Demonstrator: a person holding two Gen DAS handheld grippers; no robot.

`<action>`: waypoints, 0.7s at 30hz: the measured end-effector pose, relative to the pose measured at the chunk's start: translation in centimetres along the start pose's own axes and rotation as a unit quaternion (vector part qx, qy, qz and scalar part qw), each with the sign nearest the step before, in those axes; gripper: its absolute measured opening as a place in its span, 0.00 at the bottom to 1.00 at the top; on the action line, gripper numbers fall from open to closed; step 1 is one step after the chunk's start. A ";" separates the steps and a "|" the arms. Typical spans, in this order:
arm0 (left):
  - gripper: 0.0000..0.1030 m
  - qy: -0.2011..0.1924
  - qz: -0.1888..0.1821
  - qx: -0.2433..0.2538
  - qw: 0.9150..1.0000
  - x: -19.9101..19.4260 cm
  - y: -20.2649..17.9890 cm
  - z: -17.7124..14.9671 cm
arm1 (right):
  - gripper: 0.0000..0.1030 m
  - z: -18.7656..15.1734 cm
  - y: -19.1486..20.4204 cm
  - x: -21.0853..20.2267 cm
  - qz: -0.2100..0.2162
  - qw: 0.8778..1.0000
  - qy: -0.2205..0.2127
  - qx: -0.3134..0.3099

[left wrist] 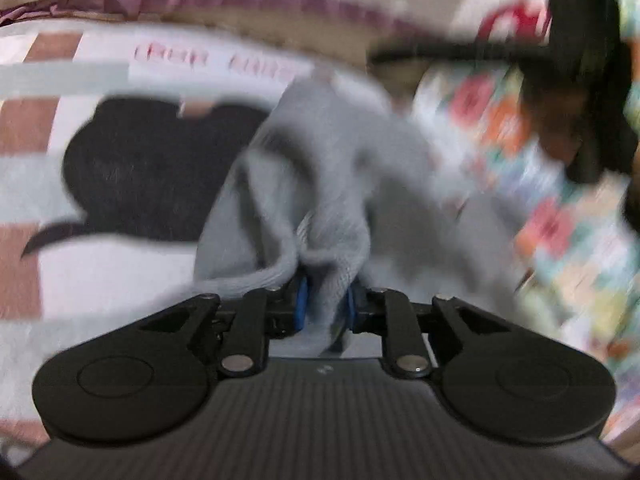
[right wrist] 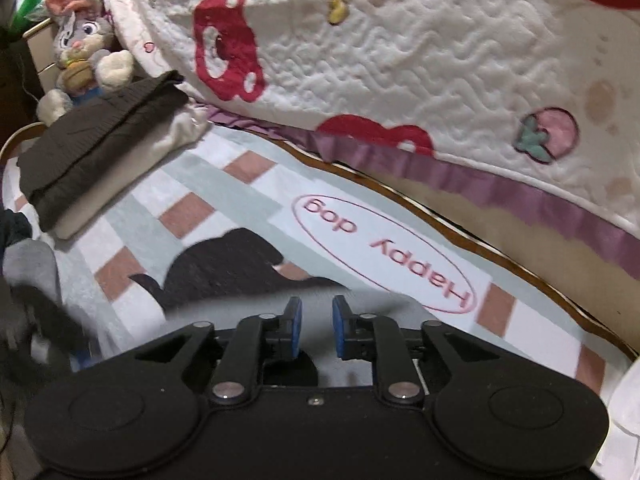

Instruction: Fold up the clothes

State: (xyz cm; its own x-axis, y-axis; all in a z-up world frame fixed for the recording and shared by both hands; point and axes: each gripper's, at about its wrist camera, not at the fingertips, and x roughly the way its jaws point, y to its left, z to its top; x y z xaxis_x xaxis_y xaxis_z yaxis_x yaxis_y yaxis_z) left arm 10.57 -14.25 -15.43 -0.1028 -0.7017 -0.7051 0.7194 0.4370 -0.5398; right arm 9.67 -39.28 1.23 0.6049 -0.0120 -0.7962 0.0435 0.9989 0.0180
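Observation:
In the left wrist view my left gripper [left wrist: 325, 300] is shut on a bunched fold of a grey knit garment [left wrist: 320, 168], which rises in front of the camera and hides the fingertips. The view is blurred. In the right wrist view my right gripper [right wrist: 316, 320] is open and empty, its blue pads [right wrist: 296, 320] apart just above the rug. A grey piece of the garment [right wrist: 32, 268] shows at the left edge of that view, with a dark blurred shape below it.
A checked rug [right wrist: 248, 208] with a black dog picture and "Happy dog" lettering lies underneath. A folded dark sweater on a light stack [right wrist: 100, 148] sits at the far left. A plush rabbit [right wrist: 80, 52] and a white quilted bed [right wrist: 400, 60] lie beyond. A person in patterned clothing [left wrist: 540, 200] is at the right.

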 end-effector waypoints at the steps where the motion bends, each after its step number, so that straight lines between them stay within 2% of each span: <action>1: 0.17 0.011 -0.002 -0.013 1.000 0.3 0.5 -0.4 | 0.26 -0.3 0.4 0.4 0.003 1.000 0.005 0.006; 3: 0.16 0.026 -0.007 -0.033 0.999 0.8 1.3 -1.2 | 0.26 -1.3 1.7 1.3 0.003 1.000 0.020 0.003; 7: 0.16 0.025 0.012 -0.003 1.000 1.2 -0.1 -1.5 | 0.37 -2.6 3.5 2.8 -0.001 0.999 0.029 -0.022; 11: 0.16 0.036 0.023 0.025 0.999 2.0 -1.4 -1.7 | 0.60 -1.1 3.5 5.0 -0.007 1.000 0.027 -0.006; 14: 0.16 0.046 0.022 0.030 0.998 2.5 -1.3 -1.6 | 0.62 -0.1 3.3 7.2 -0.007 0.999 0.044 0.010; 19: 0.16 0.057 0.021 0.034 0.998 2.3 -1.1 -1.5 | 0.62 -0.8 3.8 10.6 -0.002 0.993 0.118 -0.026; 21: 0.17 0.063 0.020 0.052 0.996 1.5 -1.6 -1.4 | 0.51 -2.0 4.0 10.6 0.005 0.990 0.134 -0.035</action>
State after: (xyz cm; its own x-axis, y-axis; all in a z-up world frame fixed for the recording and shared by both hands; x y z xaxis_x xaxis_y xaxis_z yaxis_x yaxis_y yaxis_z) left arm 8.31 -15.19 -16.30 -0.1529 -0.6064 -0.7803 0.7912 0.3980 -0.4643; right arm 14.70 -35.32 -8.38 0.3713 0.0012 -0.9285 -0.0221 0.9997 -0.0075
